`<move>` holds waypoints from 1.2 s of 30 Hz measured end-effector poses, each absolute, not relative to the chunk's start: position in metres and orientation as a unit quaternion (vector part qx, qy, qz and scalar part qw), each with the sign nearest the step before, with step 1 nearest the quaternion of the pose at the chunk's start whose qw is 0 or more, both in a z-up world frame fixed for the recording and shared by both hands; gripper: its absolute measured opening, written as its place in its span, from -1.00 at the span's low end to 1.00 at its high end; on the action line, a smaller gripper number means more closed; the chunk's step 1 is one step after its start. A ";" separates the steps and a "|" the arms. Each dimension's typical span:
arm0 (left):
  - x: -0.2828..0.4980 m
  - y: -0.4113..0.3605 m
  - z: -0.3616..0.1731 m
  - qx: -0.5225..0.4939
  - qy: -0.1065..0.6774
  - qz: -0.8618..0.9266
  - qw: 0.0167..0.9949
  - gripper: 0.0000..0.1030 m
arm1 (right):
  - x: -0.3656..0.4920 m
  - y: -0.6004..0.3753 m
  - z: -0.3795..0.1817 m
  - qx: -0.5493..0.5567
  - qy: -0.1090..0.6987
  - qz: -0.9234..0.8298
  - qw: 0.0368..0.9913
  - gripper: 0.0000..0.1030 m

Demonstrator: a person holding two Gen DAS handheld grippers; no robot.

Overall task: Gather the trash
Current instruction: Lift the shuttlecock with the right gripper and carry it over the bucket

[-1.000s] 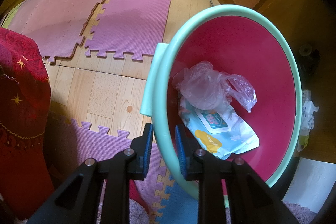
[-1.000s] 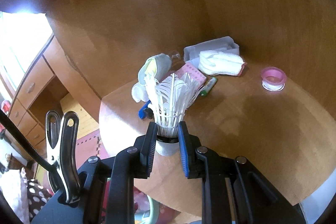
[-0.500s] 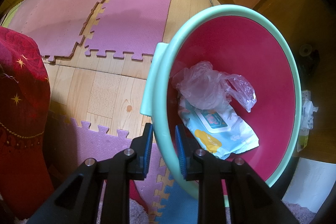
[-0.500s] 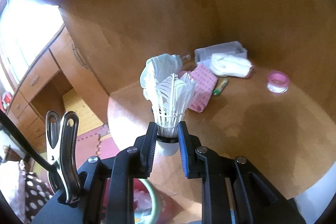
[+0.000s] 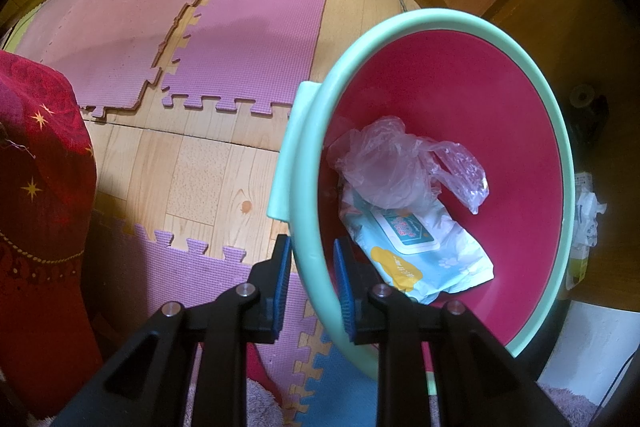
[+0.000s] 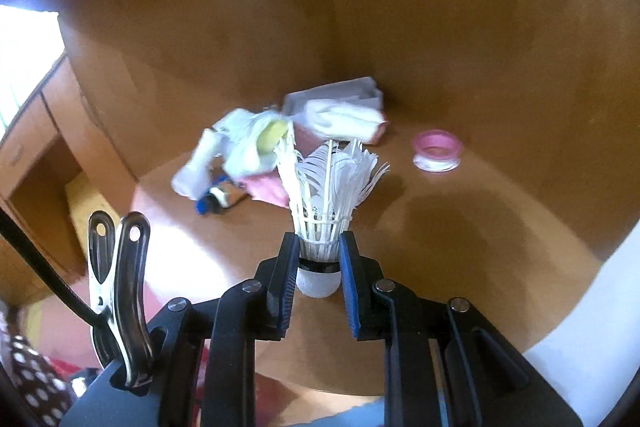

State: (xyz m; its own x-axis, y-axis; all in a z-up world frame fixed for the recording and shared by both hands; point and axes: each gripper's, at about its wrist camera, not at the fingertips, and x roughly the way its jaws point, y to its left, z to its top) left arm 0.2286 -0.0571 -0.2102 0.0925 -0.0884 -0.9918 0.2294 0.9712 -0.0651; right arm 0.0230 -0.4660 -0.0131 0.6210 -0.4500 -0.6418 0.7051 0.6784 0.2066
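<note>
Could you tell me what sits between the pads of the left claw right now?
The mint rim of the basin sits there, clamped by the left claw, as the left wrist view shows.

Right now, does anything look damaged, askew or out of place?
Yes. The shuttlecock clamped in the right gripper has frayed, splayed feathers. The basin, held by its rim in the left gripper, hangs tilted above the floor, trash lying against its lower side.
</note>
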 end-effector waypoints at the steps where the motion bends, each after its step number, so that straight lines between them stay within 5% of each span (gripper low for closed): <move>1: 0.229 -0.057 -0.210 0.053 0.665 -0.108 0.737 -0.56 | 0.022 -0.466 -0.013 0.217 0.286 -0.340 0.869 -0.58; 36: 0.228 -0.057 -0.212 0.052 0.666 -0.108 0.736 -0.56 | 0.047 -0.366 0.012 0.178 0.256 -0.186 0.932 -0.58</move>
State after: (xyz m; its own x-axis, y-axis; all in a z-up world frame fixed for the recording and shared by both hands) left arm 0.2277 -0.0575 -0.2115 0.0894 -0.0896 -0.9920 0.2273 0.9715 -0.0673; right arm 0.0470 -0.3657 0.0120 0.7994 -0.2557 -0.5437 0.4383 0.8670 0.2368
